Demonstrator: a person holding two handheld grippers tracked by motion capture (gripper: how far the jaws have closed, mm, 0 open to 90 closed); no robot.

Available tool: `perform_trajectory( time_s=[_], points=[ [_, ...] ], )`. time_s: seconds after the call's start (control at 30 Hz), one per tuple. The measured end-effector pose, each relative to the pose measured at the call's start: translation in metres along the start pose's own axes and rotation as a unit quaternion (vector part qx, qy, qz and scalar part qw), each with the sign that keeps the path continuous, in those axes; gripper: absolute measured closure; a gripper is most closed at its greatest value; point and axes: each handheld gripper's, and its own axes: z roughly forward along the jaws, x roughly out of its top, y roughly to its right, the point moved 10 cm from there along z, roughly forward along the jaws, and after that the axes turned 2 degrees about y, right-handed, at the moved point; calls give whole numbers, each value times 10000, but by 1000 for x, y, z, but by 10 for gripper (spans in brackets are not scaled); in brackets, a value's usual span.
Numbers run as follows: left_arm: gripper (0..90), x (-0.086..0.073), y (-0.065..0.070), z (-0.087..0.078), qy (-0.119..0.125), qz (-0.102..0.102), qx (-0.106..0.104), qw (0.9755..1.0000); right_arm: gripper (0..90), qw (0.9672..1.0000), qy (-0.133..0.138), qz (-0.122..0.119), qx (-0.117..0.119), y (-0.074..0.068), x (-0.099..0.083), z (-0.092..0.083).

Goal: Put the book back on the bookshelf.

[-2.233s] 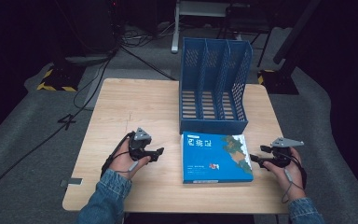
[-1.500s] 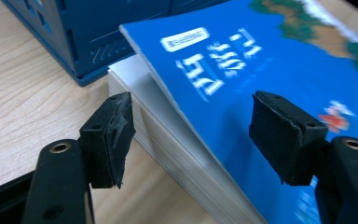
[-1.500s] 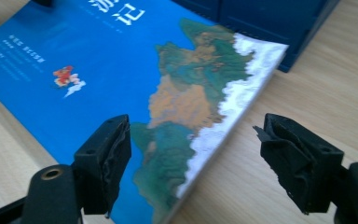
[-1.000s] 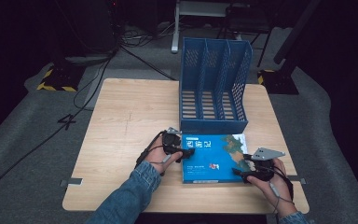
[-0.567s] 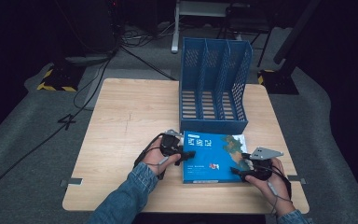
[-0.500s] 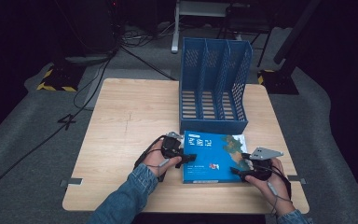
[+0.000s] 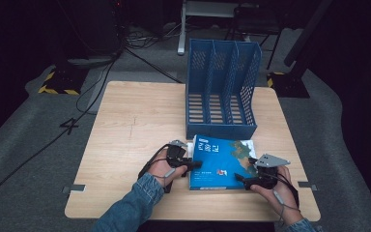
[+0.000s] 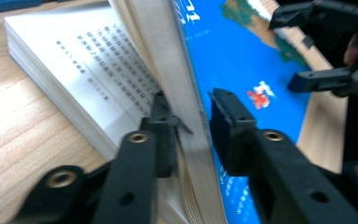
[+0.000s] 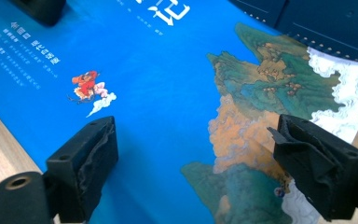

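A blue-covered book [image 7: 222, 162] lies on the wooden table [image 7: 135, 121] in front of a blue file holder [image 7: 222, 87]. My left gripper [image 7: 195, 164] is at the book's left edge. Its jaws have just been closing and now clamp the cover [image 8: 242, 60] and a wad of top pages, lifted off a printed page [image 8: 74, 60] below. My left gripper [image 8: 186, 128] is shut on that wad. My right gripper [image 7: 244, 169] hovers over the book's near right corner. Its jaws have just been opening, and my right gripper [image 9: 191, 135] stands open over the cover [image 9: 158, 93], holding nothing.
The file holder [image 9: 317, 23] has three upright slots and stands just beyond the book's far edge. Bare tabletop stretches to the left of the book. Cables run over the dark floor behind the table, and a metal stand [image 7: 207, 9] is at the back.
Since the earliest frame both hands have come in from the sides to the book. Over the last second they have stayed put at its left edge and right corner.
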Motion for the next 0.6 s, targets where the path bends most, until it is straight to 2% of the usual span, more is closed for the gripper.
perform_trajectory(
  time_s=[0.07,0.17,0.2,0.23,0.33,0.47,0.6],
  points=[
    [786,3,4,-2,-32,-202,-67,9998,154,10000,-84,-4,-26,-2,0,0],
    [796,7,8,-4,-104,-210,-24,9997,213,9996,-206,-45,187,-13,4,0],
    [797,10,10,-5,-65,-233,-51,9997,230,9991,-153,-73,386,-21,8,1],
    [798,10,10,-5,-65,-233,-51,9997,230,9991,-153,-73,386,-21,8,1],
    [798,24,18,-7,-101,-192,-72,9997,192,9975,194,-190,651,-42,24,2],
    [798,35,28,-11,-177,-172,-70,9997,186,9946,491,-483,776,-60,43,2],
    [798,42,32,-12,-296,-123,-31,9995,163,9928,596,-628,825,-73,54,6]
  ],
)
